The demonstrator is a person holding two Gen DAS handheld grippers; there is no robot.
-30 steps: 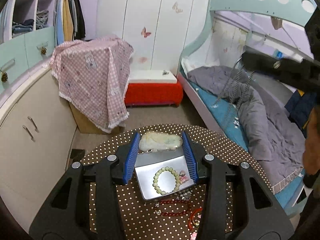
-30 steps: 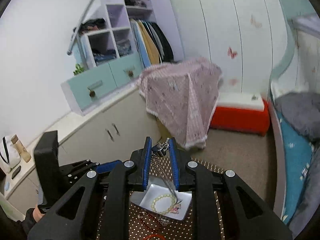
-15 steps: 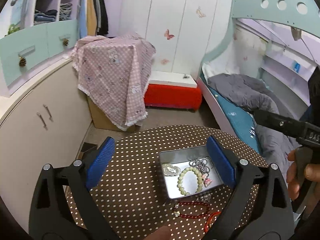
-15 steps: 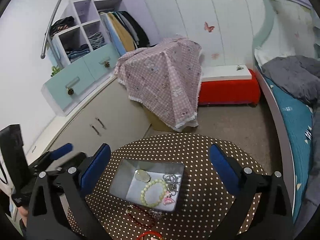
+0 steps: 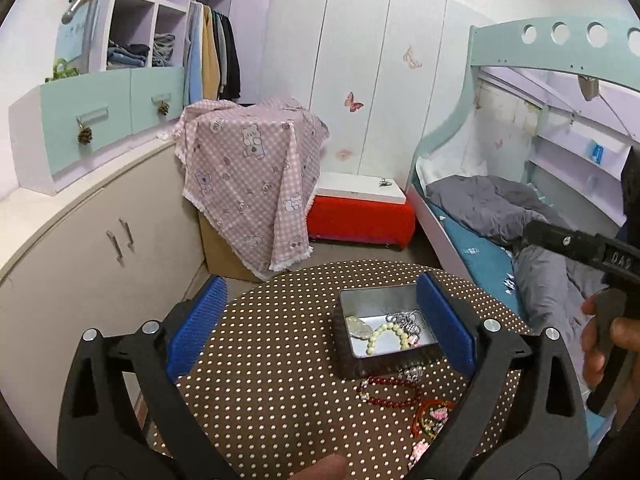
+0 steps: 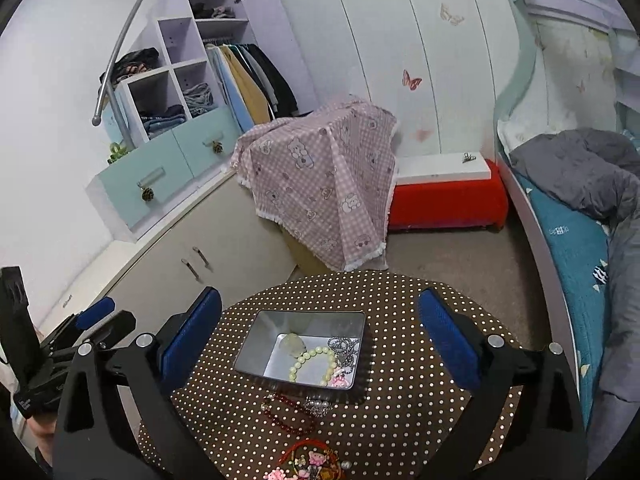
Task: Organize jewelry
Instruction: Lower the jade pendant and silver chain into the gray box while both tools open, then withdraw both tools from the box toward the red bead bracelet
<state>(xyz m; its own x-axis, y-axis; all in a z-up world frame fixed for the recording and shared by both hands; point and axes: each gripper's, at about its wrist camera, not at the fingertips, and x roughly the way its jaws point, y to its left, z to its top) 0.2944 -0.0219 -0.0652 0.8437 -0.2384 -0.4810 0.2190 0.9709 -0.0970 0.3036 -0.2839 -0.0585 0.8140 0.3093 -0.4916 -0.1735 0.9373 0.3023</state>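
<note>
An open metal tin [image 5: 362,300] [image 6: 256,334] sits on the round brown polka-dot table [image 5: 280,344] [image 6: 400,400]. Inside lie a pale jade pendant [image 6: 293,343], a light green bead bracelet [image 5: 386,338] [image 6: 312,364] and a silver chain [image 5: 404,320] [image 6: 344,347]. On the table beside the tin lie a dark red bead bracelet [image 5: 386,394] [image 6: 288,414] and a red charm cord [image 5: 434,416] [image 6: 316,458]. My left gripper [image 5: 320,334] is open and empty, above the table. My right gripper [image 6: 320,344] is open and empty, raised over the tin.
A beige cabinet [image 5: 92,248] runs along the left. A pink checked cloth covers a box [image 5: 248,184] behind the table, with a red bench [image 5: 360,216] beside it. A bunk bed with grey bedding [image 5: 500,208] stands at the right.
Both grippers were shut a second ago, the left on the jade pendant, the right on the silver chain. Both opened, leaving those pieces in the tin, and pulled back and up.
</note>
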